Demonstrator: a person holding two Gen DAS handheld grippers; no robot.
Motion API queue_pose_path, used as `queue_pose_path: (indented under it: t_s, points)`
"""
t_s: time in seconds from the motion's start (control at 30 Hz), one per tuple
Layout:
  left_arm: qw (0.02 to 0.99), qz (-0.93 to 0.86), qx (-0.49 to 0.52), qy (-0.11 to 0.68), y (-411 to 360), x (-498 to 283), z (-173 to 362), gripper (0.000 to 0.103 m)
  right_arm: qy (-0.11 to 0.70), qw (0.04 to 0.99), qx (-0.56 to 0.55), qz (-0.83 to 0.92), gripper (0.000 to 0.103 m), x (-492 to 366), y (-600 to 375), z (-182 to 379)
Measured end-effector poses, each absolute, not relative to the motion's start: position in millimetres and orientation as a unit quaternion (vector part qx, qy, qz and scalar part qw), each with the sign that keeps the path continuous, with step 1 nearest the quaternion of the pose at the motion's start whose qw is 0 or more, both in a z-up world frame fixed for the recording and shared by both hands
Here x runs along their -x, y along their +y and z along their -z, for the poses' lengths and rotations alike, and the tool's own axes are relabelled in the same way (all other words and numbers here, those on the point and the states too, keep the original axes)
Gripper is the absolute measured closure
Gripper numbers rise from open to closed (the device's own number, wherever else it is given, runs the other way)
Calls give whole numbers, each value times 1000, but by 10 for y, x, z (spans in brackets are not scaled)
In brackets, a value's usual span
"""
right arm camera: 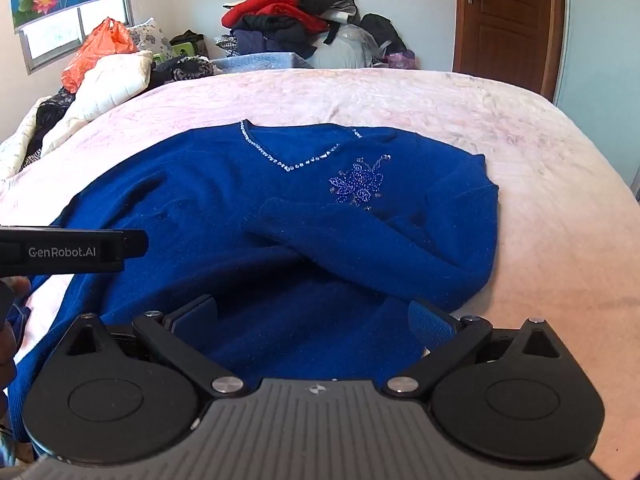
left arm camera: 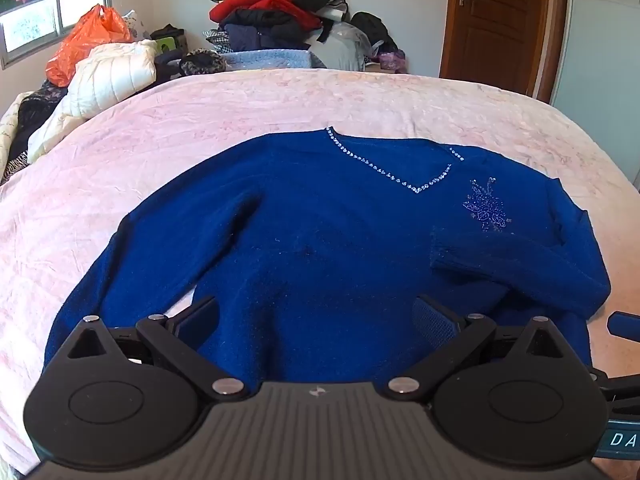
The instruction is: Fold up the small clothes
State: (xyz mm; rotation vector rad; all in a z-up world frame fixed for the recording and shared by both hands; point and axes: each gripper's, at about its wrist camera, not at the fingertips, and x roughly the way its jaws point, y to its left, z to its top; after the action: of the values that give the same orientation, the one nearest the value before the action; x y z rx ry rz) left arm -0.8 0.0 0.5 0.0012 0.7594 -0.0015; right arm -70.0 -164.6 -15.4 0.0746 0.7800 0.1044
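A royal-blue V-neck sweater with a beaded neckline and a beaded flower lies flat, front up, on the pink bedspread. Its right-hand sleeve is folded across the chest; the left-hand sleeve lies spread outward. My left gripper hovers open over the lower part of the sweater, nothing between its fingers. My right gripper is open too, above the lower body of the sweater near the folded sleeve. The left gripper's body shows at the left edge of the right wrist view.
A heap of clothes is piled behind the bed. A white quilt and an orange plastic bag lie at the bed's far left. A wooden door stands at the back right.
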Motion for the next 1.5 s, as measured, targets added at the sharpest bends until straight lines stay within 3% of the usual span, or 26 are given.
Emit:
queue_pose_path:
  t_s: [1.5]
  points:
    - [915, -1, -9, 404, -119, -13, 51, 0, 404, 913, -39, -36, 0, 619, -1736, 289]
